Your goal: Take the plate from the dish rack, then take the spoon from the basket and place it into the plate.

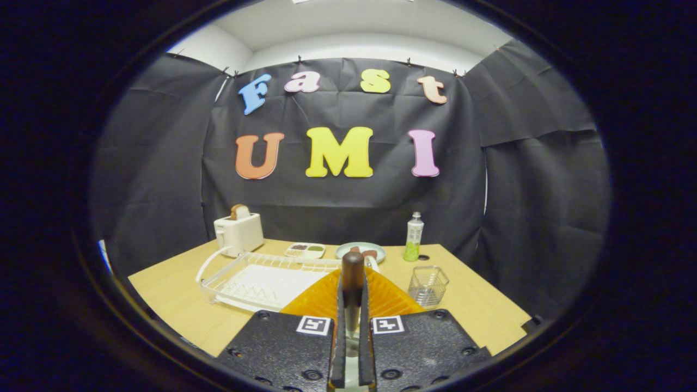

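Note:
My gripper (353,294) is shut on the spoon (353,265). Its dark brown wooden handle stands up between the fingers (340,326), and a bit of metal stem shows lower in the gap. Directly under and ahead of the fingers lies the ribbed orange plate (318,298) on the wooden table, spreading out to both sides of them. The white dish rack (256,283) sits just left of the plate and holds nothing. The clear wire basket (428,284) stands to the right of the plate, apart from it. The spoon's bowl is hidden.
At the back of the table (174,305) stand a white toaster (238,233) with bread, a small divided dish (305,250), a pale plate with food (360,250) and a green-bottomed bottle (414,237). Black cloth walls close off all sides.

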Action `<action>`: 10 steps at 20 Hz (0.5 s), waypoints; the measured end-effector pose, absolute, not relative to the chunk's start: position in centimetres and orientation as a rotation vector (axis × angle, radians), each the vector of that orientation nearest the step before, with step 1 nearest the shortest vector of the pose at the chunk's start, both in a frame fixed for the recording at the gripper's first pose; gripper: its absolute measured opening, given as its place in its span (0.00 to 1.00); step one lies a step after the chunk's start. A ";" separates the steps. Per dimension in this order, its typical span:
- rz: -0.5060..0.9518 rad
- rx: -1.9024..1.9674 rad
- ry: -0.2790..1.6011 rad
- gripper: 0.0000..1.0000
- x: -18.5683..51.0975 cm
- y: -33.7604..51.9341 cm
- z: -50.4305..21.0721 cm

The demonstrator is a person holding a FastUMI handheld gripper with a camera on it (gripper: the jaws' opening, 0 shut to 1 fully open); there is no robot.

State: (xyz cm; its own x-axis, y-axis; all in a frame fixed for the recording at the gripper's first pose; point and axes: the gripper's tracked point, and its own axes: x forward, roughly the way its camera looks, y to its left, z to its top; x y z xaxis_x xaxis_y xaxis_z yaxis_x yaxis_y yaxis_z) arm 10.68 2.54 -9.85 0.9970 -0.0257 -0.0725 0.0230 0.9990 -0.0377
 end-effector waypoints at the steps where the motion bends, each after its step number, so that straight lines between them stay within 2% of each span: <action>1: -0.009 -0.026 0.088 0.15 10.4 3.5 -11.1; 10: -0.025 0.014 0.132 0.17 9.1 6.5 -16.7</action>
